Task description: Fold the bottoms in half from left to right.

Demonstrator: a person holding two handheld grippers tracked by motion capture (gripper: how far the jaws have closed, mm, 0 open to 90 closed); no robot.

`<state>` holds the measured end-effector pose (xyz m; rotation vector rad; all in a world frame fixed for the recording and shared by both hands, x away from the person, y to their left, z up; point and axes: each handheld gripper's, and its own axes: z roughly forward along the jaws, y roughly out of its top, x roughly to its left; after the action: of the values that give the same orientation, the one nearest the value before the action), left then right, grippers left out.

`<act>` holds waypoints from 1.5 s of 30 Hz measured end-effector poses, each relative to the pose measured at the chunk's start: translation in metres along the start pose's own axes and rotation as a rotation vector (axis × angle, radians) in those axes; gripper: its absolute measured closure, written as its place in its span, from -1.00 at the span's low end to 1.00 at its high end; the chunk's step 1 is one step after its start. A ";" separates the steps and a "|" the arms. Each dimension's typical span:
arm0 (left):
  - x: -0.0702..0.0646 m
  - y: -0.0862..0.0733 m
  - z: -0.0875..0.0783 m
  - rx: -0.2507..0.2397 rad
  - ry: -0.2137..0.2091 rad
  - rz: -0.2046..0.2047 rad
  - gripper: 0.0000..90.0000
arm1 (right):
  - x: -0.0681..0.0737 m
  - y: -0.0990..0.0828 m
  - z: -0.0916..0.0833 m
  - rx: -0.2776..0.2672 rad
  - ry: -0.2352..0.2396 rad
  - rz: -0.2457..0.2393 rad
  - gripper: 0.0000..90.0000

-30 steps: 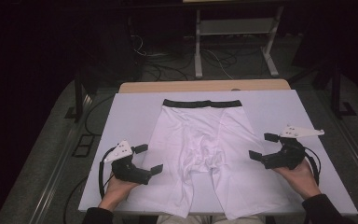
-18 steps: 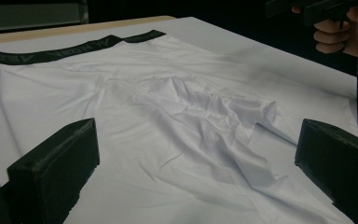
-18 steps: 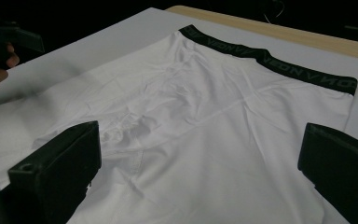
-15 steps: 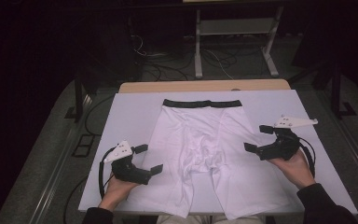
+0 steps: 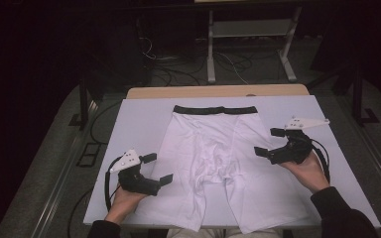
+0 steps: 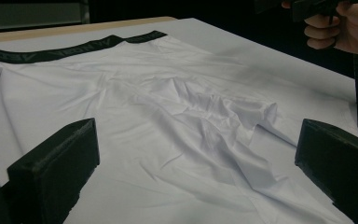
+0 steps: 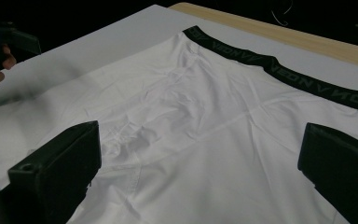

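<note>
Lying flat on the white counter (image 5: 144,119), a pair of white boxer briefs (image 5: 218,163) was spread out with its black waistband (image 5: 215,109) toward the far edge and both legs pointing toward the person. The fabric was creased and bunched at the crotch, and smoother over the legs. In the two gripper views the waistband carried pale lettering.

The left hand-held gripper (image 5: 157,169) was held at the near left of the garment, over the outer edge of that leg, with its jaws spread wide and nothing between them. In the left gripper view the two black jaws stood far apart at the bottom corners, the crumpled middle of the briefs (image 6: 205,121) lying beyond them.

The right hand-held gripper (image 5: 269,142) was held at the garment's right side, farther up the counter than the left one, near the outer edge of that leg. Its jaws were likewise wide apart and held nothing. In the right gripper view they framed the upper part of the briefs (image 7: 205,121) and the waistband (image 7: 279,65).

Whether either hand-held gripper touched the cloth could not be told.
</note>
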<state>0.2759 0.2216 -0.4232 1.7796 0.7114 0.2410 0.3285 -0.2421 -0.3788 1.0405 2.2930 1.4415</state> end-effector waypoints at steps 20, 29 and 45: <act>0.000 0.000 0.000 -0.010 -0.002 -0.003 -1.00 | -0.004 0.018 0.020 0.005 0.029 -0.015 -1.00; 0.000 0.001 -0.001 -0.015 -0.003 -0.005 -1.00 | -0.006 0.030 0.032 0.013 0.048 -0.026 -1.00; 0.001 0.001 -0.001 -0.018 -0.007 -0.007 -1.00 | -0.011 0.052 0.056 0.024 0.060 -0.034 -1.00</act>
<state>0.2763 0.2227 -0.4224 1.7601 0.7087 0.2359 0.3896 -0.1970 -0.3633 0.9725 2.3629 1.4543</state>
